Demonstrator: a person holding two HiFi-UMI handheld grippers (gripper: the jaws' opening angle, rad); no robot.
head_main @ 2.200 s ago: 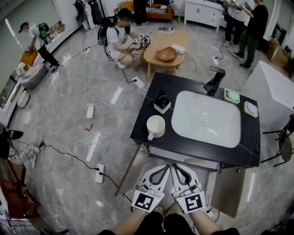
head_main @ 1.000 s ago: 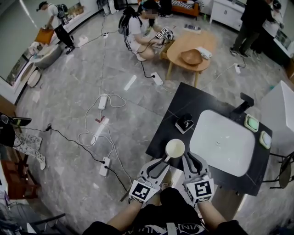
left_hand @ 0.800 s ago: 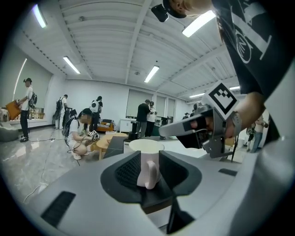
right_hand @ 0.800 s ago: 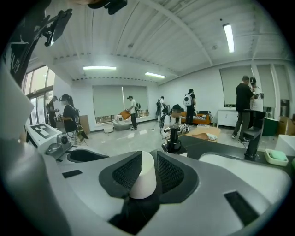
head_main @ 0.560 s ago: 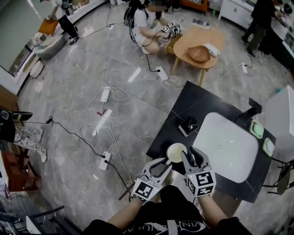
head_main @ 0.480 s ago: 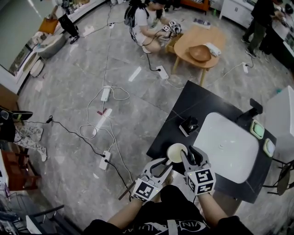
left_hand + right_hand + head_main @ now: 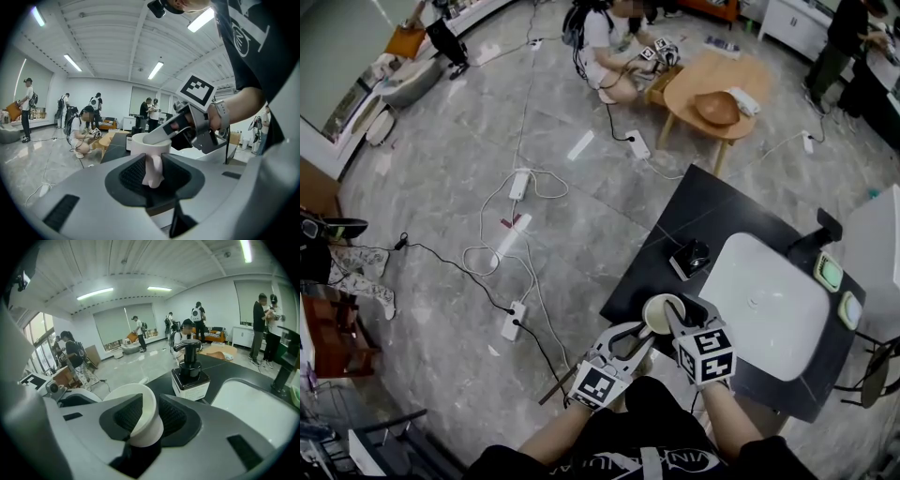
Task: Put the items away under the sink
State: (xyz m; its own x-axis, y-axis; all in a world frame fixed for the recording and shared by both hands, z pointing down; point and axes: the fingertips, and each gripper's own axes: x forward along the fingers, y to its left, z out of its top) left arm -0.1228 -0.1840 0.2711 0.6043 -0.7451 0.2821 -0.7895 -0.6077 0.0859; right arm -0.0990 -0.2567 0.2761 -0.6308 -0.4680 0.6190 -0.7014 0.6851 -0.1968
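Observation:
A white mug (image 7: 661,314) stands at the near left corner of the black sink counter (image 7: 698,202). My left gripper (image 7: 644,331) reaches it from the left. In the left gripper view the mug's handle (image 7: 153,171) sits between the pads (image 7: 133,174) and touches both. Those jaws have just been opening. My right gripper (image 7: 676,315) comes down over the rim, one pad inside the mug (image 7: 138,414) and one outside, both against the wall. Its jaws have also just been opening. A black-and-white pump dispenser (image 7: 689,258) stands behind the mug.
The white basin (image 7: 769,309) fills the counter's right part, with a black faucet (image 7: 825,232) and two green soap dishes (image 7: 828,272) behind it. Cables and power strips (image 7: 514,322) lie on the floor to the left. Beyond are a round wooden table (image 7: 717,89) and a crouching person (image 7: 609,42).
Both grippers have moved up from in front of the counter to the mug. The right one has tipped down over the rim, and the left has closed in on the handle.

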